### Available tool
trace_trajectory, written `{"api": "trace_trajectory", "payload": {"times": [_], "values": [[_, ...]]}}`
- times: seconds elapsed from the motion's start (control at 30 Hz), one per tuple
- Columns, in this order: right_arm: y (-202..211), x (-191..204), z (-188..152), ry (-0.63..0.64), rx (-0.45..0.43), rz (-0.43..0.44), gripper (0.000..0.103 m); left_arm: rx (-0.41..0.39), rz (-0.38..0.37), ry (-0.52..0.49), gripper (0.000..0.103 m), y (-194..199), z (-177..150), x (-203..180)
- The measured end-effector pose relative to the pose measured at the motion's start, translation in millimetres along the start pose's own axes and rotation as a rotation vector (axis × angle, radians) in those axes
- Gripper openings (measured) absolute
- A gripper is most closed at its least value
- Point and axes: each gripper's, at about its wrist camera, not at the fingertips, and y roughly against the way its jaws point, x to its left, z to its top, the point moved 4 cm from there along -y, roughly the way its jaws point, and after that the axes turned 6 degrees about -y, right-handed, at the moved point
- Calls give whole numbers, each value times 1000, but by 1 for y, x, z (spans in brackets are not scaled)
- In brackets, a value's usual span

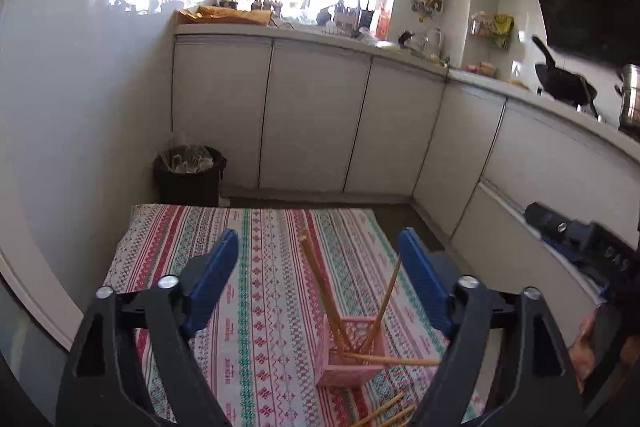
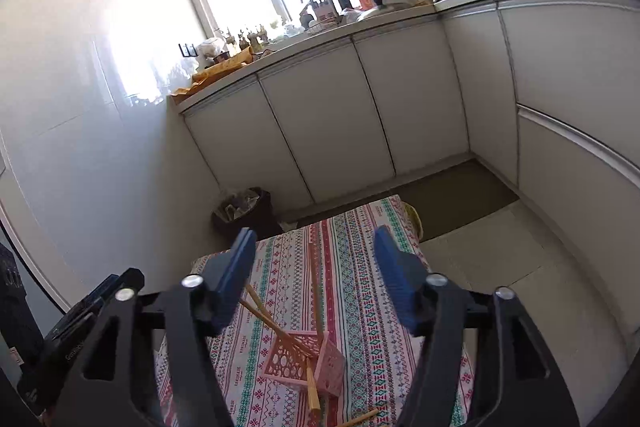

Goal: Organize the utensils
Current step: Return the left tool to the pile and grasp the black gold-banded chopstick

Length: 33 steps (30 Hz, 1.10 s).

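A pink slotted basket [image 1: 352, 355] stands on the patterned tablecloth [image 1: 264, 267] with several wooden chopsticks [image 1: 320, 283] leaning up out of it and one lying across its rim. More chopsticks [image 1: 384, 413] lie loose on the cloth near the front edge. My left gripper [image 1: 320, 251] is open and empty, held above and behind the basket. In the right wrist view the basket [image 2: 308, 359] with its chopsticks [image 2: 316, 299] sits below my right gripper [image 2: 316, 247], which is open and empty. One loose chopstick [image 2: 360, 417] lies near it.
A black bin [image 1: 188, 175] with a plastic liner stands beyond the table by the white wall. White cabinets [image 1: 312, 123] run along the back and right. The counter holds clutter, a black pan [image 1: 560, 79] and a steel pot [image 1: 630, 95].
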Motion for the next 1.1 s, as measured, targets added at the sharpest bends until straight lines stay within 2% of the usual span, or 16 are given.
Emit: {"api": "trace_trajectory", "payload": {"times": [0.03, 0.17, 0.23, 0.33, 0.47, 0.53, 0.6, 0.67, 0.7, 0.77, 0.83, 1.0, 1.1], "values": [[9, -11, -2, -35, -17, -7, 92, 37, -2, -28, 90, -4, -6, -4], [35, -53, -18, -119, -19, -103, 96, 221, -53, -143, 96, -22, -42, -20], [39, -71, -27, -139, 22, -178, 96, 296, -83, -206, 96, -27, -65, -28], [45, -98, -45, -186, 91, -241, 96, 420, -156, -328, 96, -34, -105, -50], [46, -136, -75, -272, 160, -282, 96, 540, -261, -509, 96, -34, -156, -82], [35, -148, -82, -298, 222, -300, 96, 587, -299, -608, 96, -34, -177, -97], [30, -152, -84, -317, 247, -289, 96, 623, -333, -701, 95, -34, -199, -111], [30, -154, -85, -313, 248, -296, 96, 650, -385, -761, 91, -34, -218, -124], [29, -154, -85, -309, 251, -300, 96, 674, -407, -785, 85, -37, -227, -130], [26, -153, -87, -296, 273, -313, 96, 725, -413, -820, 75, -47, -239, -137], [23, -155, -90, -296, 303, -321, 96, 783, -455, -815, 52, -56, -245, -144], [18, -161, -94, -329, 362, -308, 96, 844, -465, -802, 45, -83, -248, -146], [17, -164, -95, -333, 374, -309, 96, 852, -522, -818, 37, -87, -246, -151]]}}
